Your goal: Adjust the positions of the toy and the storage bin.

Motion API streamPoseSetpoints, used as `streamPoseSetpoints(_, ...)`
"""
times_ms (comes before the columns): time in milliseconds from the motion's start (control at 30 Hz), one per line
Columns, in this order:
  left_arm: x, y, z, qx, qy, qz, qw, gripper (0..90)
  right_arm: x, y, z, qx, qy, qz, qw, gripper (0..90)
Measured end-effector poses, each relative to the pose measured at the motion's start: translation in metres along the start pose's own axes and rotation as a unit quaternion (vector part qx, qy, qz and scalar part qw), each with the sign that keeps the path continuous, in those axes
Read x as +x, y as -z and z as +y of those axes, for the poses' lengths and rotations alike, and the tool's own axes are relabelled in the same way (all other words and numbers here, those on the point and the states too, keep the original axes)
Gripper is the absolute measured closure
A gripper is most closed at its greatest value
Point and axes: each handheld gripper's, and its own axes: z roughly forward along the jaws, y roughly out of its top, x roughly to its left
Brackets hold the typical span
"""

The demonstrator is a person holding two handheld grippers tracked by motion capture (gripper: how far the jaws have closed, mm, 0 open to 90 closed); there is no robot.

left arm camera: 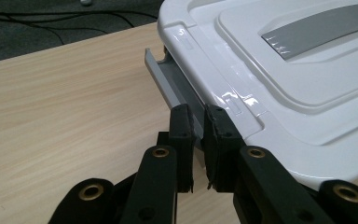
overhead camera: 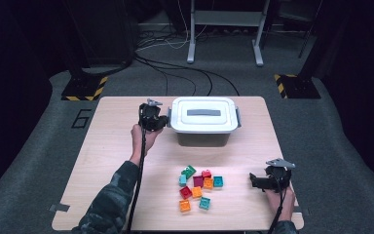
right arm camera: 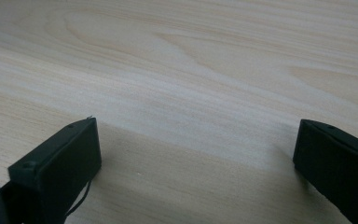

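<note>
Your left gripper (overhead camera: 161, 120) sits at the left end of the white storage box (overhead camera: 203, 121), which stands closed on the wooden table (overhead camera: 112, 146) toward its far edge. In the left gripper view, the jaws are clenched on the grey latch (left arm camera: 170, 80) that hinges off the side of the white lid (left arm camera: 303, 88): the two black pads (left arm camera: 182, 135) press against the latch's near end with only a thin gap between them. The lid carries a grey recessed handle (overhead camera: 203, 112) on top and rests flat on the box's darker base. Your right gripper (overhead camera: 259, 181) rests near the table's right front corner, well apart from the box, and its jaws stand wide and released over bare wood. A cluster of coloured toy bricks (overhead camera: 197, 187) lies on the table between your two forearms, in front of the box.
</note>
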Motion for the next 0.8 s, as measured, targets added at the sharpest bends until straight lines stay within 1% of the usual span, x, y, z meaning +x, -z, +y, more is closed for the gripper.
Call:
streamPoseSetpoints(33, 0.000, 0.000, 0.000, 0.000, 0.000, 0.000, 1.0000, 81.7, 0.000, 0.000, 0.000, 0.000, 0.000, 0.000, 1.0000, 0.0)
streamPoseSetpoints(67, 0.002, 0.004, -0.003, 0.001, -0.002, 0.001, 1.0000, 81.7, 0.000, 0.000, 0.000, 0.000, -0.001, 0.000, 1.0000, 0.0)
streamPoseSetpoints(133, 0.003, 0.006, -0.005, -0.002, 0.003, 0.003, 1.0000, 81.8, 0.000, 0.000, 0.000, 0.000, -0.001, 0.000, 1.0000, 0.0)
streamPoseSetpoints(200, 0.005, 0.008, -0.007, -0.002, 0.001, 0.003, 1.0000, 81.8, 0.000, 0.000, 0.000, 0.000, 0.000, 0.001, 1.0000, 0.0)
streamPoseSetpoints(333, 0.007, 0.016, -0.015, -0.009, 0.007, 0.007, 0.9999, 81.8, 0.000, 0.000, 0.000, -0.001, -0.003, 0.001, 1.0000, 0.0)
streamPoseSetpoints(367, 0.007, 0.018, -0.017, -0.013, 0.012, 0.007, 0.9998, 81.7, 0.000, 0.000, 0.000, -0.001, -0.003, 0.001, 1.0000, 0.0)
streamPoseSetpoints(400, 0.008, 0.019, -0.019, -0.016, 0.012, 0.005, 0.9998, 81.7, 0.000, 0.000, 0.000, 0.000, 0.000, 0.000, 1.0000, 0.0)
streamPoseSetpoints(500, 0.010, 0.023, -0.022, -0.017, 0.015, 0.007, 0.9997, 81.7, 0.000, 0.000, 0.000, 0.000, -0.002, 0.000, 1.0000, 0.0)
streamPoseSetpoints(633, 0.012, 0.030, -0.030, -0.024, 0.019, 0.009, 0.9995, 81.7, 0.000, 0.000, 0.000, 0.000, -0.002, 0.000, 1.0000, 0.0)
streamPoseSetpoints(700, 0.013, 0.034, -0.033, -0.026, 0.017, 0.012, 0.9994, 81.7, 0.001, 0.000, 0.000, 0.000, -0.003, 0.000, 1.0000, 0.0)
streamPoseSetpoints(767, 0.015, 0.041, -0.039, -0.029, 0.015, 0.017, 0.9993, 81.6, 0.001, 0.000, 0.000, 0.000, -0.005, 0.000, 1.0000, 0.0)
streamPoseSetpoints(800, 0.015, 0.041, -0.039, -0.029, 0.015, 0.017, 0.9993, 81.6, 0.001, 0.000, 0.000, 0.000, -0.005, 0.000, 1.0000, 0.0)
